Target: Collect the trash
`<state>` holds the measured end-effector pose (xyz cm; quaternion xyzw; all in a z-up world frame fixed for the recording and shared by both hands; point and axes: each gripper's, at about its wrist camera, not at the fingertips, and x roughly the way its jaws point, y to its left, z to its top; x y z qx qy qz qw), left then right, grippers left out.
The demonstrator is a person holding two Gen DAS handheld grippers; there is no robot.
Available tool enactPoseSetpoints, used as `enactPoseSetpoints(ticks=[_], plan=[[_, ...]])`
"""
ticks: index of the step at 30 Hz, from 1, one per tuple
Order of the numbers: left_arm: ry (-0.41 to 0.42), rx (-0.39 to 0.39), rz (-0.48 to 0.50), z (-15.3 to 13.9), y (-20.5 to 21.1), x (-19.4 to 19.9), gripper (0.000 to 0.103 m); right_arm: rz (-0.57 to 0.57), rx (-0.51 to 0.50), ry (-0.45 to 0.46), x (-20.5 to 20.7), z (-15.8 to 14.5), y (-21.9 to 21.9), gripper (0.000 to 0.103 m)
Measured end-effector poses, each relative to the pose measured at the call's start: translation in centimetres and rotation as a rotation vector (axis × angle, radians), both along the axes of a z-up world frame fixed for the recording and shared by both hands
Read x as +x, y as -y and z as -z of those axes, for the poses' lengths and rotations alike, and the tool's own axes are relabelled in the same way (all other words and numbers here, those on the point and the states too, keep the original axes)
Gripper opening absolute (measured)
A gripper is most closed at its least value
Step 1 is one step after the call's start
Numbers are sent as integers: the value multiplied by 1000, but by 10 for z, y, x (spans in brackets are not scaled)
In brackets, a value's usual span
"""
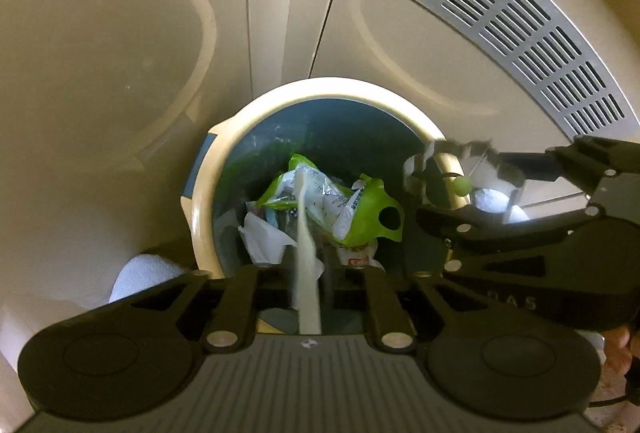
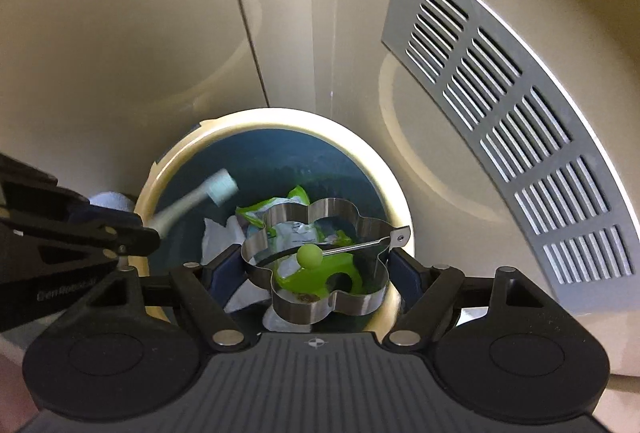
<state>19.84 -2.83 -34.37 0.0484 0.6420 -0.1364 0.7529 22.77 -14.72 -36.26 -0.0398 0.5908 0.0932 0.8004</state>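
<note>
At the bottom of the left view our left tongs (image 1: 308,285) stand slightly parted, a toothbrush (image 1: 305,233) between them over the bin (image 1: 200,201); whether the pads still press it we cannot tell. In the right view our right tongs (image 2: 316,269) grip a flower-shaped metal ring (image 2: 316,297) above the bin. Green wrappers (image 1: 360,209) lie inside it. Beyond, at upper right, sits a metal vent (image 2: 520,113).
</note>
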Motion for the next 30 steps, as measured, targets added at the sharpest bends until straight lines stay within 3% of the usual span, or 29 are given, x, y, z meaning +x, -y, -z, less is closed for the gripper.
enactPoseSetpoints(ticks=[1,3,5,6,10,15,23,30], plan=[[1,16,-2,1,-1,2,40,18,5,-7,3,2,3,82],[-10,43,-20,1,-5,5,88,54,-12,-8,8,6,7,83],[2,18,-46,-2,-13,6,102,79,-31,1,9,9,13,92],[6,-3,-56,-5,-17,6,103,84,-26,3,9,9,17,98],[-19,-15,-58,-11,-22,1,103,85,6,0,0,3,23,99],[30,9,-17,-33,-23,-24,103,58,13,48,-24,-23,27,99],[105,23,-54,-65,-33,-74,103,78,50,146,-66,-64,30,100],[184,60,-53,-88,-34,-86,103,41,-3,220,-99,-84,18,100]])
